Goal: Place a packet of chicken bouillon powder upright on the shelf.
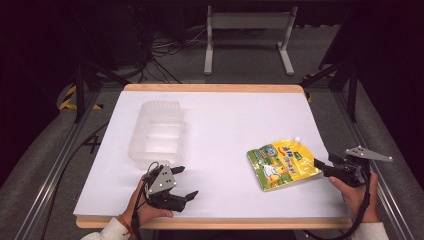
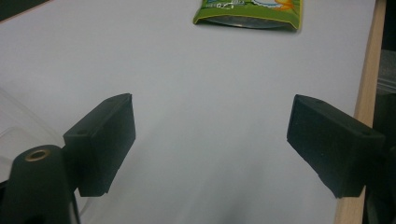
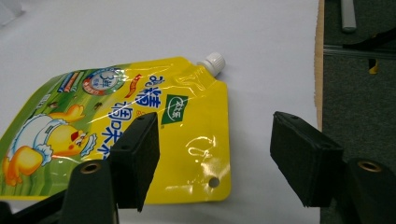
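Observation:
A yellow spouted pouch [image 1: 282,164] with a cartoon duck lies flat on the white table [image 1: 225,125], right of the middle. In the right gripper view the pouch [image 3: 93,116] shows its white cap [image 3: 212,63] pointing away. My right gripper [image 1: 320,167] is at the pouch's right edge; its jaws stand open [image 3: 215,121], one over the pouch's corner and one over bare table, not pressing on it. My left gripper [image 1: 184,182] is near the table's front left, open [image 2: 210,107], with nothing between its jaws. The pouch's bottom edge [image 2: 250,11] is farther off in the left gripper view.
A clear plastic tub [image 1: 155,132] stands at the left of the table, just behind my left gripper; its rim [image 2: 14,126] is at the left of the left gripper view. The table's wooden edge [image 1: 215,222] runs along the front. Metal frame rails flank both sides.

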`<state>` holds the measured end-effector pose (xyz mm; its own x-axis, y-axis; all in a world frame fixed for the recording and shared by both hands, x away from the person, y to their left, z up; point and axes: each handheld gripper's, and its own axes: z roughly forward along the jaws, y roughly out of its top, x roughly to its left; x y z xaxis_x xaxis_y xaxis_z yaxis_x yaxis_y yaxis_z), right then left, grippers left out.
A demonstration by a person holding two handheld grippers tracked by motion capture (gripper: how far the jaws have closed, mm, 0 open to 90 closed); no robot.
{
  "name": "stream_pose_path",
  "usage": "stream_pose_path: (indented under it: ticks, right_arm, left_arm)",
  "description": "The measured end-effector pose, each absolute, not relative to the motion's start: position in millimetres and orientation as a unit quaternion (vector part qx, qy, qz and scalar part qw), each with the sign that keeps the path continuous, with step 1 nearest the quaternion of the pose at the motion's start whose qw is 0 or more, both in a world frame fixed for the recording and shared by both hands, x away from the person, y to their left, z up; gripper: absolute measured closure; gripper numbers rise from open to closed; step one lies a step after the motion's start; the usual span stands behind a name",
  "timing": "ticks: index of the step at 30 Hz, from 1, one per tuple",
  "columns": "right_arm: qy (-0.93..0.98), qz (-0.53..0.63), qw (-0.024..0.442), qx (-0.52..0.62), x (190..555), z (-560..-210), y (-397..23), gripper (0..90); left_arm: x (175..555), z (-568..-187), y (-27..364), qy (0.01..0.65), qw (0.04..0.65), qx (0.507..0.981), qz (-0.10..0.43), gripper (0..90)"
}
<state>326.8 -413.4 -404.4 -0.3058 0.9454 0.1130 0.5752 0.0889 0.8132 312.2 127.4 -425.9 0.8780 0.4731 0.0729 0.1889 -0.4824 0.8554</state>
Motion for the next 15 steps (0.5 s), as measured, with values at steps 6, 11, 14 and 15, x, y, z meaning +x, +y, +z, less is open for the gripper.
stream_pose_path:
  ticks: [6, 11, 14, 15]
  right_arm:
    - [0.703, 0.394, 0.212, 0.552, 317.8, -413.7, -418.5, 30.7]
    - [0.700, 0.394, 0.189, 0.565, 319.8, -421.8, -421.1, 29.8]
    - [0.695, 0.397, 0.174, 0.574, 324.0, -427.2, -420.4, 29.1]
    - [0.695, 0.397, 0.174, 0.574, 324.0, -427.2, -420.4, 29.1]
  left_arm:
    - [312.0, -427.9, 126.9, 0.191, 0.467, 0.851, 0.147, 16.1]
    - [312.4, -429.6, 126.6, 0.186, 0.463, 0.854, 0.144, 16.1]
    - [311.2, -430.2, 125.8, 0.186, 0.462, 0.855, 0.143, 16.0]
    - [311.2, -430.2, 125.8, 0.186, 0.462, 0.855, 0.143, 16.0]
